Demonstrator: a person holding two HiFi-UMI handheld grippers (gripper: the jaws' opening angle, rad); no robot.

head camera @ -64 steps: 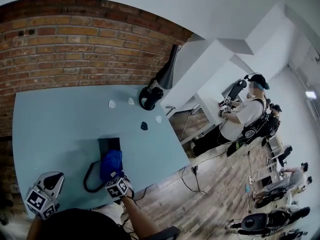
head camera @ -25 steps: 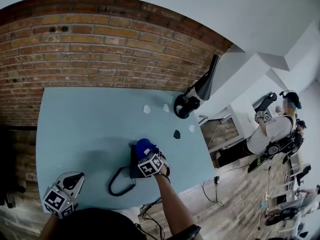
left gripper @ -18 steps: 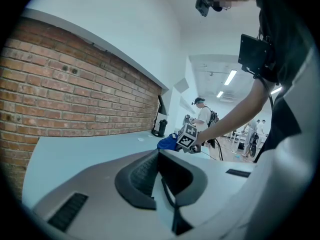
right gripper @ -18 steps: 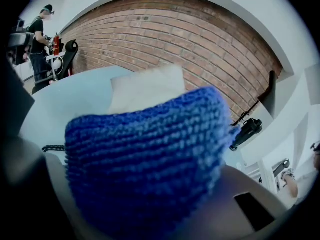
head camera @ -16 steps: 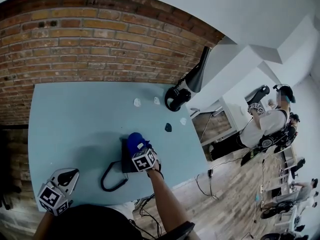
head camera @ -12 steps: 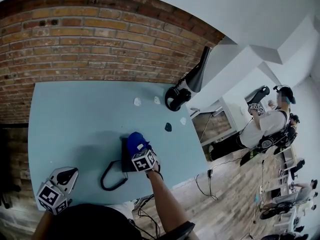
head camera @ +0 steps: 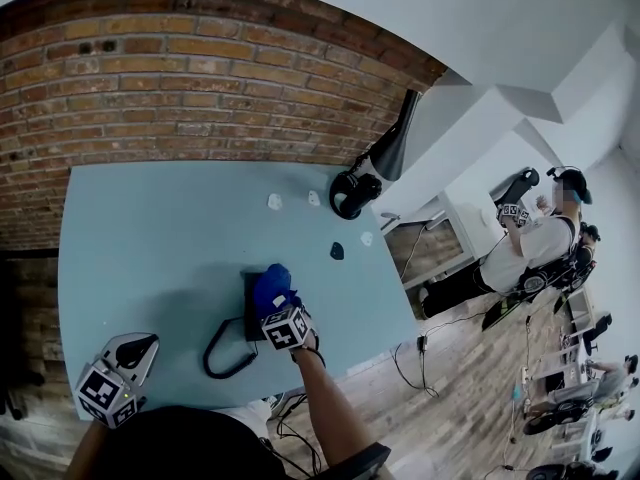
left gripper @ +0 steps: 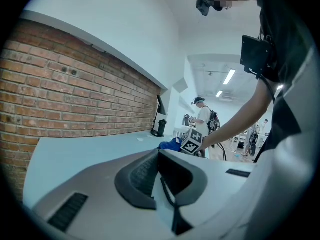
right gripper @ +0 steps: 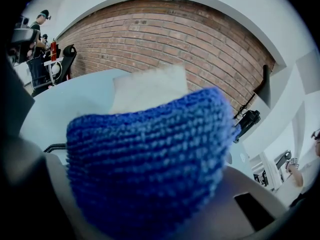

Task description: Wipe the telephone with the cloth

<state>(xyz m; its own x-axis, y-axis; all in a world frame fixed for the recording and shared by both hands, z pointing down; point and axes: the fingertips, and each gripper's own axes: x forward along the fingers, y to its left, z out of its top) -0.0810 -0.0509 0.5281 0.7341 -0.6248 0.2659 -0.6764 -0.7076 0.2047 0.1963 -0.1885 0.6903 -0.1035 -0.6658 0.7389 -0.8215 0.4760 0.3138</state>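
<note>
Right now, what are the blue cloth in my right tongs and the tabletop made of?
Blue knitted cloth: looks like soft yarn or microfibre, ribbed rows of loops show. Pale blue tabletop: smooth, matte, probably laminate or painted board.

Telephone (head camera: 250, 303) sits front-centre on counter (head camera: 150, 228); cloth (head camera: 271, 283) on top of it, held in right gripper (head camera: 278, 308) jaws at its 6 o'clock. Cord (head camera: 208, 353) loops at 7. Left gripper (head camera: 135, 350) at 8, well apart. Stand (head camera: 352, 190) at 1, far edge.

Grey left tool (head camera: 135, 350) and right tool (head camera: 278, 308) each carry black-marked white cubes (head camera: 285, 328).
</note>
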